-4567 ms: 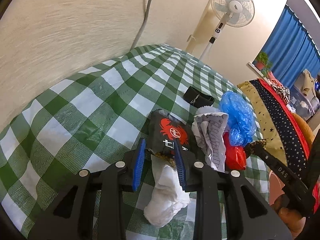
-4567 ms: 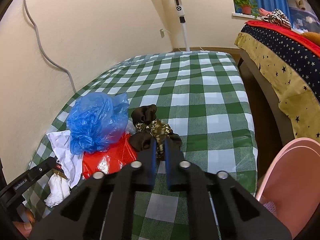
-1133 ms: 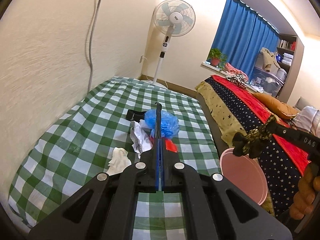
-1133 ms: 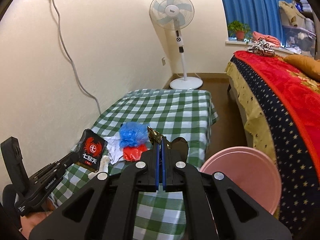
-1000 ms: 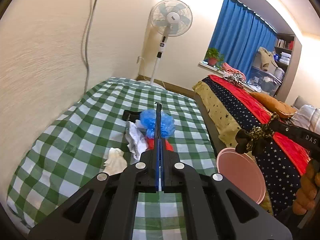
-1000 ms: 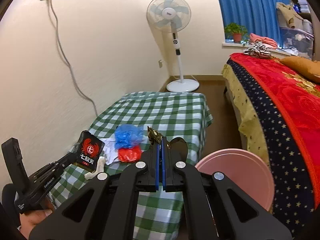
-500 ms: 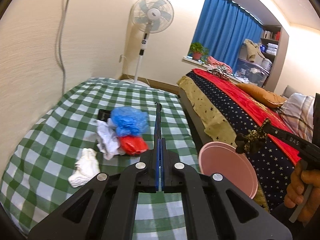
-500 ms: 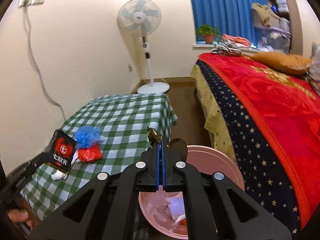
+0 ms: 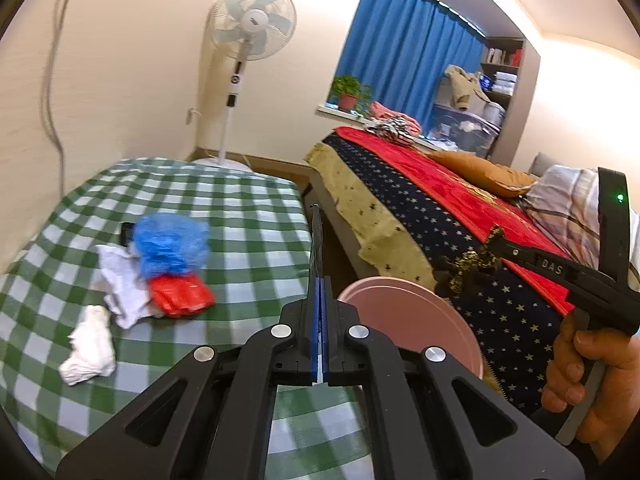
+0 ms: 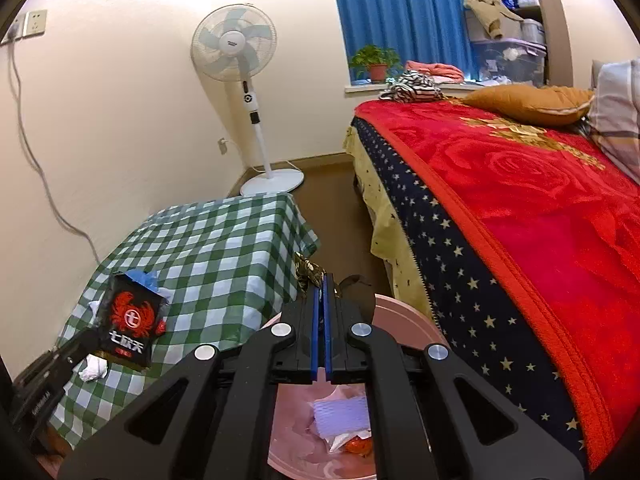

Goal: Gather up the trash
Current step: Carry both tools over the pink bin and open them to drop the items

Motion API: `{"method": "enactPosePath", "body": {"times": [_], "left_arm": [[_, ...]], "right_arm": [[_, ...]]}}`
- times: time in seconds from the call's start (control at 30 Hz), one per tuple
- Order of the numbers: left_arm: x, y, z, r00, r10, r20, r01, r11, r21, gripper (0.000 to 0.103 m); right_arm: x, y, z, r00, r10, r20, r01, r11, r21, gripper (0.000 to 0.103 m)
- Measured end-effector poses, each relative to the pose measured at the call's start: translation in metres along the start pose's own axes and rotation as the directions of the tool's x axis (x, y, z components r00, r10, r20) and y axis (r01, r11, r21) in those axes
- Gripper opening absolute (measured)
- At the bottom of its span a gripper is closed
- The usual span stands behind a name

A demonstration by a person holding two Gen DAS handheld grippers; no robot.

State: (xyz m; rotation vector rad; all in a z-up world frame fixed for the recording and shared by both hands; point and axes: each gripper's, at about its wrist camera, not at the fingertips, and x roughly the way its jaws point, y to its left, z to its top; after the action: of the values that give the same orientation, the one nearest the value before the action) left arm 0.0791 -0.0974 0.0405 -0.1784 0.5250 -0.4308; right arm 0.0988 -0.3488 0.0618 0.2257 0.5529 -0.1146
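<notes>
The black packet (image 10: 130,322), lying on the checked table (image 9: 248,216) among the litter a few seconds ago with the left gripper (image 9: 320,276) open around it, is now off the table, pinched edge-on between that gripper's closed fingers. The brown-and-gold wrapper (image 10: 308,272), also on the table then, now hangs from the closed right gripper (image 10: 321,304) above the pink bin (image 10: 404,312). A second ago both grippers faced the table, with the bin off to the right; now the right one looks down into the bin, and the left has swung toward its rim.
</notes>
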Motion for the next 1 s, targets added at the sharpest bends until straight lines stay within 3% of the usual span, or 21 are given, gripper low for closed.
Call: {"method": "enactPosePath", "body": {"times": [0.37, 1.0], "left_arm": [[0.033, -0.028, -0.006, 0.996, -0.079, -0.038, 0.079, 0.997, 0.016, 0.0], [0.071, -0.055, -0.016, 0.987, -0.127, -0.1, 0.129, 0.992, 0.014, 0.0]], "right_arm": [[0.003, -0.012, -0.001, 1.0, -0.023, -0.009, 0.023, 1.0, 0.012, 0.002], [0.004, -0.018, -0.005, 0.999, -0.047, -0.02, 0.047, 0.999, 0.001, 0.002]]}}
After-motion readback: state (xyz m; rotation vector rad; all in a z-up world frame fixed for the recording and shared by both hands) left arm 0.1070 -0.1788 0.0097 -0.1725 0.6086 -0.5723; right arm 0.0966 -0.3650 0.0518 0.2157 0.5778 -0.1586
